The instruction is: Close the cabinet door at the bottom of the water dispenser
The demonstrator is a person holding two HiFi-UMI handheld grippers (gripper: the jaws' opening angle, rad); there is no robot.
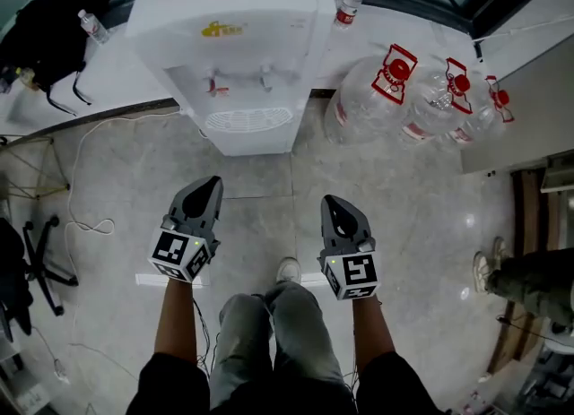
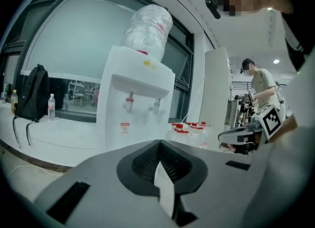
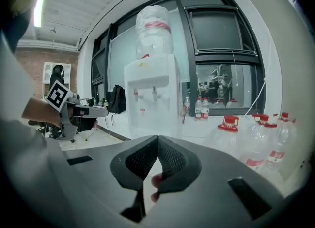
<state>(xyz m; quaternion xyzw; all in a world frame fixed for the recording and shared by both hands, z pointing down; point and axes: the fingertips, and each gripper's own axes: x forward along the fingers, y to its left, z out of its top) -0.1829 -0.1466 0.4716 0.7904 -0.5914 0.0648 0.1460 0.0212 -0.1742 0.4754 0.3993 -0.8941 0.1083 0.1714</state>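
The white water dispenser (image 1: 235, 41) stands against the window ledge, an upturned bottle on top, two taps and a drip grille (image 1: 248, 120) on its front. From above its lower front (image 1: 256, 142) is foreshortened, so I cannot tell how the cabinet door stands. In the right gripper view the dispenser (image 3: 151, 96) shows a plain white front. My left gripper (image 1: 213, 181) and right gripper (image 1: 329, 200) hover side by side over the floor, short of the dispenser and pointing at it. Both are shut with nothing held, tips touching (image 2: 159, 142) (image 3: 158, 137).
Several big water jugs with red caps (image 1: 381, 90) lie to the right of the dispenser. Small bottles (image 1: 348, 1) and a black backpack (image 1: 45, 32) sit on the ledge. A white cable (image 1: 76, 198) and a chair base (image 1: 40, 256) are at left, another person's legs (image 1: 529, 274) at right.
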